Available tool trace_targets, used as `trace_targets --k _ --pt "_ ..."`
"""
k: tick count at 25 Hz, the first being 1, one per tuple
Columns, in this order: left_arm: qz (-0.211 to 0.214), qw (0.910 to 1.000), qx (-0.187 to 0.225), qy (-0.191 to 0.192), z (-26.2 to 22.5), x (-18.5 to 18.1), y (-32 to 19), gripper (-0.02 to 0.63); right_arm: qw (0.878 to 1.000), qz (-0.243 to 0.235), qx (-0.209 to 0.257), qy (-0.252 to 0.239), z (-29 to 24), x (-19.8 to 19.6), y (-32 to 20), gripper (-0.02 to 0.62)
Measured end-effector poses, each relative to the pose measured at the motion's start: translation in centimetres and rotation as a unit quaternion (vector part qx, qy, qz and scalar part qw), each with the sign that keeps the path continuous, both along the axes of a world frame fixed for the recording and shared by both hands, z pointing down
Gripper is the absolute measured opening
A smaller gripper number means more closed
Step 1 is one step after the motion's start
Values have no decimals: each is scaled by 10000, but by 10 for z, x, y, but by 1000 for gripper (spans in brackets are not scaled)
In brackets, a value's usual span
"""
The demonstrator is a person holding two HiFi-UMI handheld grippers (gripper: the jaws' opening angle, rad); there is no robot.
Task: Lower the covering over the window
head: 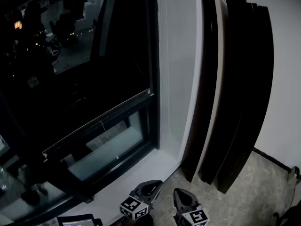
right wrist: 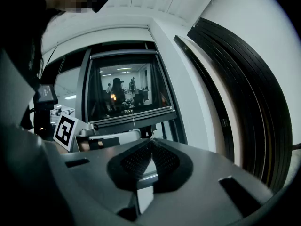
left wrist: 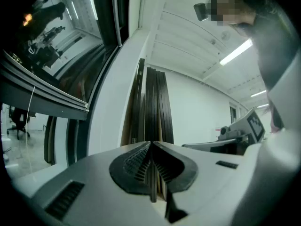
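Note:
The window's covering ends in a bottom rail (head: 99, 121) that crosses the dark pane partway down, with lighter glass showing below it. A thin cord (head: 109, 142) hangs from the rail. Both grippers sit low at the bottom edge of the head view, well short of the rail and apart from it. My left gripper (head: 149, 188) is shut with nothing between its fingers, and so is my right gripper (head: 184, 199). In the left gripper view the shut jaws (left wrist: 150, 147) point past the rail (left wrist: 47, 95). The right gripper (right wrist: 150, 142) faces the rail (right wrist: 134, 117) and window.
Several tall dark panels (head: 235, 93) lean against the white wall right of the window, also ahead of the left gripper as panels (left wrist: 153, 107). A white sill (head: 141, 171) runs under the window. A speckled floor (head: 254, 192) lies below the panels.

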State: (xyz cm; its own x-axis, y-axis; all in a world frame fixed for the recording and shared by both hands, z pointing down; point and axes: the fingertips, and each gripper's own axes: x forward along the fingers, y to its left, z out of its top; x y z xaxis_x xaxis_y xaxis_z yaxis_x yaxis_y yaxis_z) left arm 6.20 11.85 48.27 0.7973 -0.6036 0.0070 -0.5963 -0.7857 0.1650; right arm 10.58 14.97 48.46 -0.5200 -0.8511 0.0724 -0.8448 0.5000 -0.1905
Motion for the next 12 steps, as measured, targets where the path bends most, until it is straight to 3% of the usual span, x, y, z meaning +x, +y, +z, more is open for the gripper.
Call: trace_targets --k 12 --pt "187 9997 114 -61 -13 -69 -169 2 9974 708 110 -81 -20 -45 -171 3"
